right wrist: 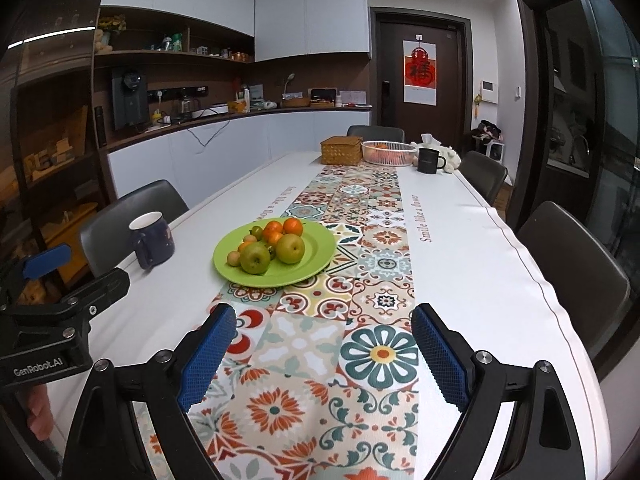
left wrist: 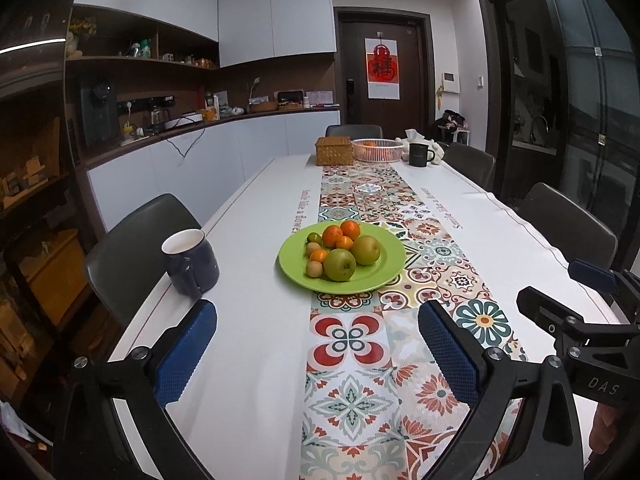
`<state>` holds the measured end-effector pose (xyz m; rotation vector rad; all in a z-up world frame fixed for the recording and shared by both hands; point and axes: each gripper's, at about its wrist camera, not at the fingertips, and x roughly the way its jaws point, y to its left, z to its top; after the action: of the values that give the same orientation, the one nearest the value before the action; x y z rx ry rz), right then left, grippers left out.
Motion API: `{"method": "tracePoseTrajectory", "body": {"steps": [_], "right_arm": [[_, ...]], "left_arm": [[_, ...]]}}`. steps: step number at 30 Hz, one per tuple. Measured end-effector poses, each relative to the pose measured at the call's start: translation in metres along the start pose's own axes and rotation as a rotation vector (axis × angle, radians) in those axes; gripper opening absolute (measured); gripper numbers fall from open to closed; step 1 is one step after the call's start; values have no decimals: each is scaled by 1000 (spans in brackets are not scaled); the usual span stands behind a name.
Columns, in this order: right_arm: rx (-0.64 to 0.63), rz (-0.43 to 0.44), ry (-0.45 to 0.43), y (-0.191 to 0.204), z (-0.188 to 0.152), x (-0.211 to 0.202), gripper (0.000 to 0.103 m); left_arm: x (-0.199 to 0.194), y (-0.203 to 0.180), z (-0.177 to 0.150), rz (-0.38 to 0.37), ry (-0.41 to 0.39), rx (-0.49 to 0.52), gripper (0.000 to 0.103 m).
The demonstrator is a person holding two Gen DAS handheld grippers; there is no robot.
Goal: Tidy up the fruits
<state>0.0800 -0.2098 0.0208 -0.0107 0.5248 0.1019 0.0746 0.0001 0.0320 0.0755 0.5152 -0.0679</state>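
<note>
A green plate (left wrist: pixel 384 276) (right wrist: pixel 316 266) sits on the patterned runner mid-table. It holds two green apples (left wrist: pixel 339 265) (right wrist: pixel 255 258), several small oranges (left wrist: pixel 333 236) (right wrist: pixel 273 232) and a few tiny pale fruits. My left gripper (left wrist: pixel 316 312) hangs open over the runner, short of the plate, with nothing between its blue pads. My right gripper (right wrist: pixel 324 312) is open too, empty, beside the left one and equally far from the plate. At the far end stands a white slotted basket (left wrist: pixel 378 150) (right wrist: pixel 388 153) with orange fruit inside.
A dark blue mug (left wrist: pixel 192 264) (right wrist: pixel 152 240) stands left of the plate near the table edge. A wicker box (left wrist: pixel 334 151) and a black mug (left wrist: pixel 419 155) flank the basket. Grey chairs (left wrist: pixel 136 248) (right wrist: pixel 572 264) line both long sides.
</note>
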Motion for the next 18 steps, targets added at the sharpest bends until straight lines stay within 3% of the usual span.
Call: {"method": "tracePoseTrajectory", "body": {"steps": [18], "right_arm": [[3,9,-9,0,-7,-15,90]], "left_arm": [[-14,-1,-5,-7,-13,-3,103]]}}
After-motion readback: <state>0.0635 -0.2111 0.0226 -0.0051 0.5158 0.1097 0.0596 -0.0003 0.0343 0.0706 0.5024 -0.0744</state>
